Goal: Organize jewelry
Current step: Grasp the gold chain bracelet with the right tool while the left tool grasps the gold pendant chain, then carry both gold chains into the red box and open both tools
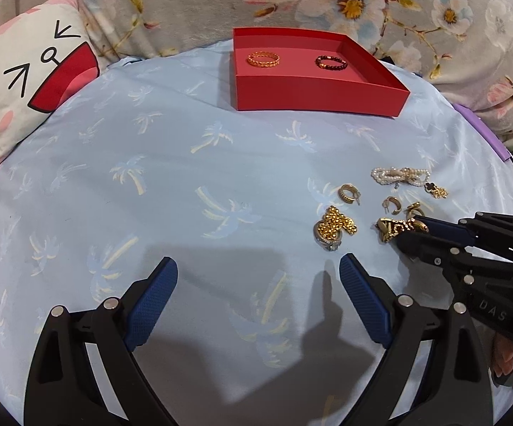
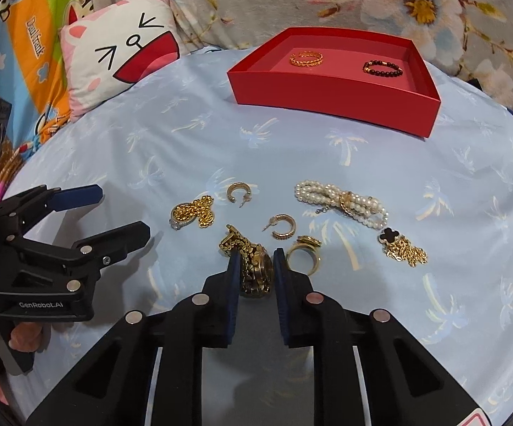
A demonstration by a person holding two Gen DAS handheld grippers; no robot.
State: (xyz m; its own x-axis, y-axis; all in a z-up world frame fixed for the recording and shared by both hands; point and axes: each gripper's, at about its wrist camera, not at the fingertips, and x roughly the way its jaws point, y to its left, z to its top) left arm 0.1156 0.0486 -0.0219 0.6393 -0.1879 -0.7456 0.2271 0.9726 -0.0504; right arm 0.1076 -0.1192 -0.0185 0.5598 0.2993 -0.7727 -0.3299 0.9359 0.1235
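Note:
A red tray (image 1: 313, 94) (image 2: 327, 88) at the back holds a gold bangle (image 1: 263, 59) (image 2: 306, 59) and a dark beaded bracelet (image 1: 331, 62) (image 2: 382, 68). Loose jewelry lies on the blue cloth: pearl bracelet (image 2: 341, 202), gold hoop earrings (image 2: 240, 191) (image 2: 283, 230), gold chain with ring (image 2: 194, 211) (image 1: 334, 229), clover pendant chain (image 2: 402, 246), gold ring (image 2: 304, 254). My right gripper (image 2: 255, 261) (image 1: 411, 229) is closed on a gold watch (image 2: 253, 266) (image 1: 396, 229) resting on the cloth. My left gripper (image 1: 258, 271) (image 2: 123, 209) is open and empty, left of the jewelry.
A cat-face pillow (image 1: 26, 81) (image 2: 121, 49) lies at the back left. A floral blanket (image 1: 363, 0) runs behind the tray. A colourful cartoon cloth (image 2: 18, 53) is at the far left.

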